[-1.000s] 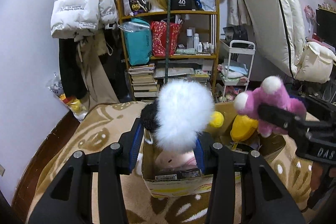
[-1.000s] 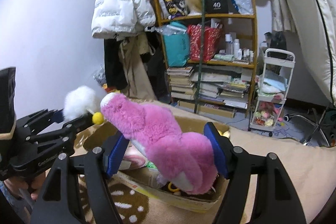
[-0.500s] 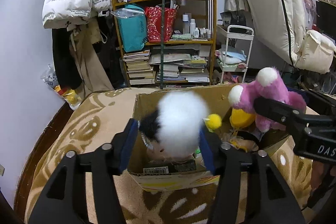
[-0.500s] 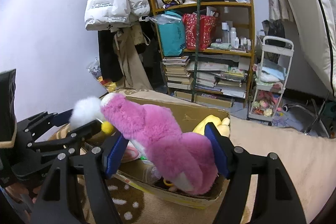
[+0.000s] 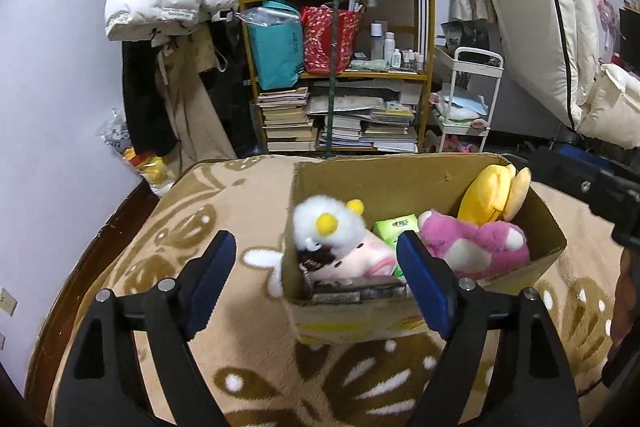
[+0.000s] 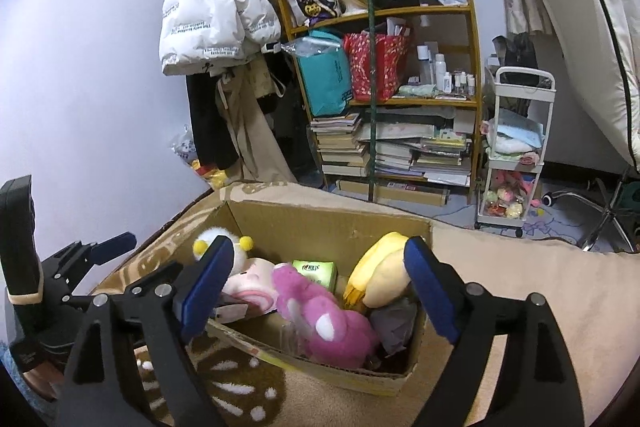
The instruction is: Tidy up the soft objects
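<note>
Both the left gripper (image 5: 316,267) and right gripper (image 6: 320,283) hang wide apart and empty at lower centre, while the white plush (image 5: 328,227) and pink plush (image 5: 476,247) lie inside the cardboard box (image 5: 360,319) mid-frame.

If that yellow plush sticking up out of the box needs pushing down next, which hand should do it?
Probably the right. Both grippers are open and empty, but the yellow plush sits nearly between the right gripper fingers, while the left gripper hangs over the white plush at the cardboard box other end.

pink plush (image 5: 476,247), white plush (image 5: 326,227), in box (image 5: 360,319)
</note>
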